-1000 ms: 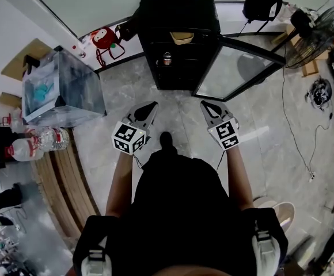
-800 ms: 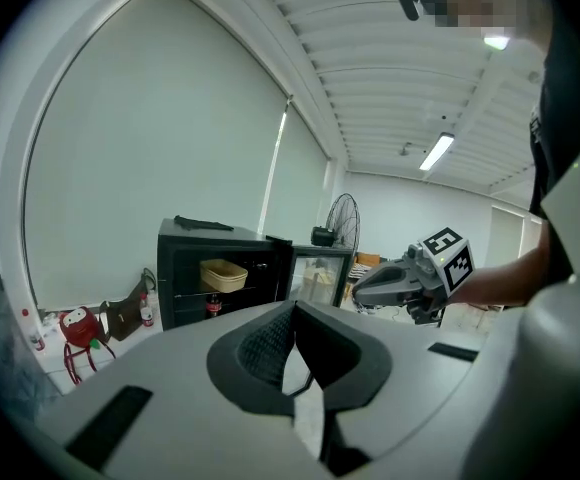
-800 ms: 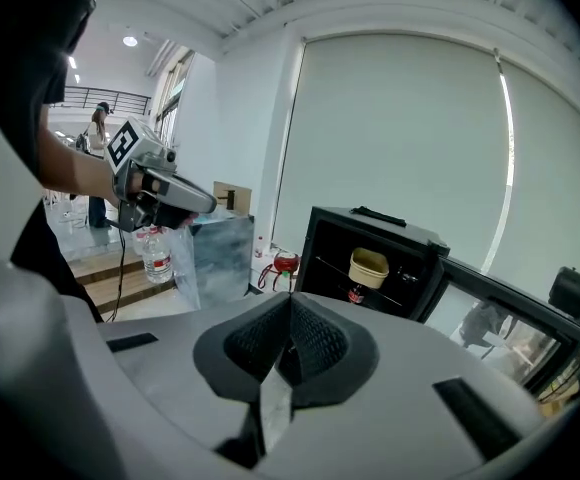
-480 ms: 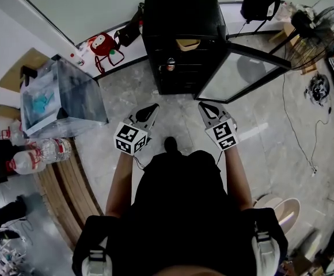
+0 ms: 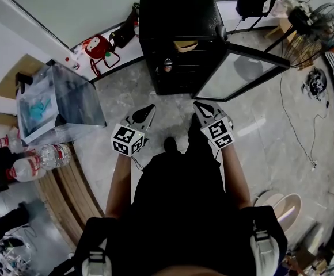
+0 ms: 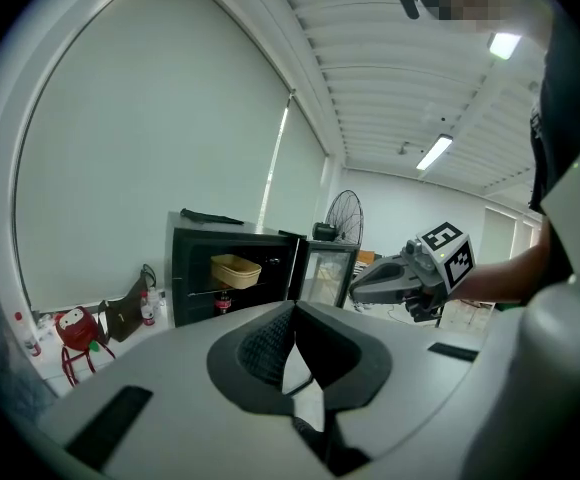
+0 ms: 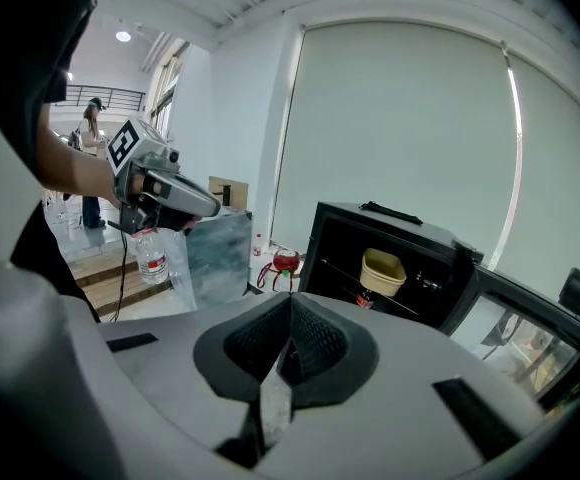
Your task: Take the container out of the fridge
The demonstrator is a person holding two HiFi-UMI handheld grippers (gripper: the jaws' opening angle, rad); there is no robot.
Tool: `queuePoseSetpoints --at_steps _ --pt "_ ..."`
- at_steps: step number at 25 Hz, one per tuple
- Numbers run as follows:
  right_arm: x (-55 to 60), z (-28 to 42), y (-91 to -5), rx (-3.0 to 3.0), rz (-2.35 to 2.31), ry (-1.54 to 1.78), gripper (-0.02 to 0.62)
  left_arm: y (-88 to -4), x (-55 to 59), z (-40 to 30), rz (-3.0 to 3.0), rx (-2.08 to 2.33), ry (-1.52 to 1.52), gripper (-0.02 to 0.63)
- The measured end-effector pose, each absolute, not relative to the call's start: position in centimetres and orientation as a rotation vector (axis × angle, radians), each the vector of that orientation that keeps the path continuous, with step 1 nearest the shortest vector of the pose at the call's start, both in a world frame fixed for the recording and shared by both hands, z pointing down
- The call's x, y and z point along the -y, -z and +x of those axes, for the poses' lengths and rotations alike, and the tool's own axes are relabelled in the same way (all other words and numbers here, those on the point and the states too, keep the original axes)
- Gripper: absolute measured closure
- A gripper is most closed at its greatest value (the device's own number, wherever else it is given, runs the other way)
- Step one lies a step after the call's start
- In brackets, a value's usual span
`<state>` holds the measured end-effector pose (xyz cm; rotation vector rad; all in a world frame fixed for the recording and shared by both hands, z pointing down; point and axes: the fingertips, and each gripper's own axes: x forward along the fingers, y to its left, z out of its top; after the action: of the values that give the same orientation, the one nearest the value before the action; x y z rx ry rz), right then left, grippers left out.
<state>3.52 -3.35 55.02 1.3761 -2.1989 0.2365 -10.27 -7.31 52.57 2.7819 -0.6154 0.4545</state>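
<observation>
Both grippers clenched with nothing in them, pointing at the open fridge.
Your left gripper [image 5: 150,108] and right gripper [image 5: 197,104] are held side by side in front of you above the grey floor [image 5: 126,91]. Each has its jaws pressed together tip to tip, with nothing between them. Beyond them stands the black fridge [image 5: 181,16], its glass door [image 5: 236,71] swung open to your right. The container [image 5: 182,45], a beige tub, sits on the upper shelf inside, well apart from both grippers. A small dark bottle [image 5: 167,64] stands on the shelf below it.
</observation>
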Motion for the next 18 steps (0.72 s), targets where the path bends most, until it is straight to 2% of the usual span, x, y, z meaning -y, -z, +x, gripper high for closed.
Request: queuePoseSetpoints --at_steps 18 --pt "12.1 5.8 -55.2 2.220 1.290 -0.171 0.597 -52.8 14.3 -8.5 2.752 0.708 -0.430 0.591"
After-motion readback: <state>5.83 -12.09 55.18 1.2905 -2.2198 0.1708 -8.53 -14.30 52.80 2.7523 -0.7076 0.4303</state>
